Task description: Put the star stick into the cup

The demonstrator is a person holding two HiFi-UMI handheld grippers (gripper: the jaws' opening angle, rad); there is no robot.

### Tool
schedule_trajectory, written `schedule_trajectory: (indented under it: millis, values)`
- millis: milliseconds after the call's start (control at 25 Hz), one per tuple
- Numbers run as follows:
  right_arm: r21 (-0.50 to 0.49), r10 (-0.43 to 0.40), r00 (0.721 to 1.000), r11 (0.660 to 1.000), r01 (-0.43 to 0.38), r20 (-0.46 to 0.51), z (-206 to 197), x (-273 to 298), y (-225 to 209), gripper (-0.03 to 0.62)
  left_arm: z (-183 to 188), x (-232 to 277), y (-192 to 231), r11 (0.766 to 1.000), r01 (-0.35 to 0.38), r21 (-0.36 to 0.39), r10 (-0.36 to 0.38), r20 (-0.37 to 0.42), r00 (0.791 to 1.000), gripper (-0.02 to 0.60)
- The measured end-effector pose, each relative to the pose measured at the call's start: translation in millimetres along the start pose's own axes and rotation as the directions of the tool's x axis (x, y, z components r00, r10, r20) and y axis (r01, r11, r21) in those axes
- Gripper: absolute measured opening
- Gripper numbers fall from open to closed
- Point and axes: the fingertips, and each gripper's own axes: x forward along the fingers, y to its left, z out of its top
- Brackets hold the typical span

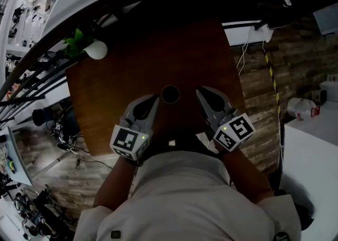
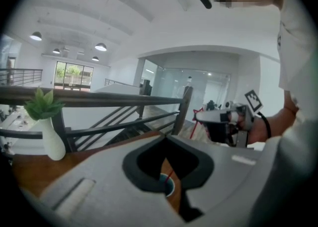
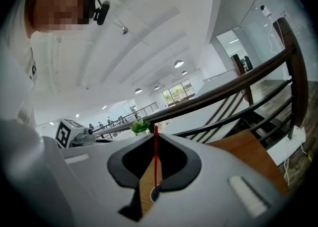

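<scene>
So this one's looking mostly done to me. The star stick [image 3: 155,164] is hanging straight down with its lower end sitting right at the mouth of the cup [image 1: 170,94], and from the left gripper view it looks like the tip is already poking inside. I can't make out the star itself.

What's left, I'm guessing: getting the stick the rest of the way into the cup, then letting go so it's leaning on the rim by itself.

The right gripper [image 1: 199,91] is doing the work. It's hovering just to the right of the cup and above it, jaws pinched down to a sliver on the upper end of the stick.

The left gripper [image 1: 156,97] is hanging out on the other side of the cup, pointing at it. Its jaws are sitting together with nothing between them, and it isn't touching the cup or the stick.

The cup is standing upright on the wooden table [image 1: 116,92], with a white vase [image 1: 96,50] sitting well away from it at the far left corner.
</scene>
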Motion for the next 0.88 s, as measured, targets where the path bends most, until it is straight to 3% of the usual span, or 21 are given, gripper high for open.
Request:
schedule_trajectory:
  millis: [720, 880]
  values:
    - [-0.041, 0.004, 0.994, 0.999, -0.009, -0.11, -72, 38, -19, 0.025, -56, 5, 19, 0.996, -0.015, -0.088, 0.01, -0.05, 0.999, 0.002]
    - [-0.053, -0.007, 0.991, 0.999, 0.0, -0.134, -85, 45, -20, 0.025, -63, 0, 25, 0.996, -0.026, -0.08, 0.022, -0.053, 0.998, 0.002]
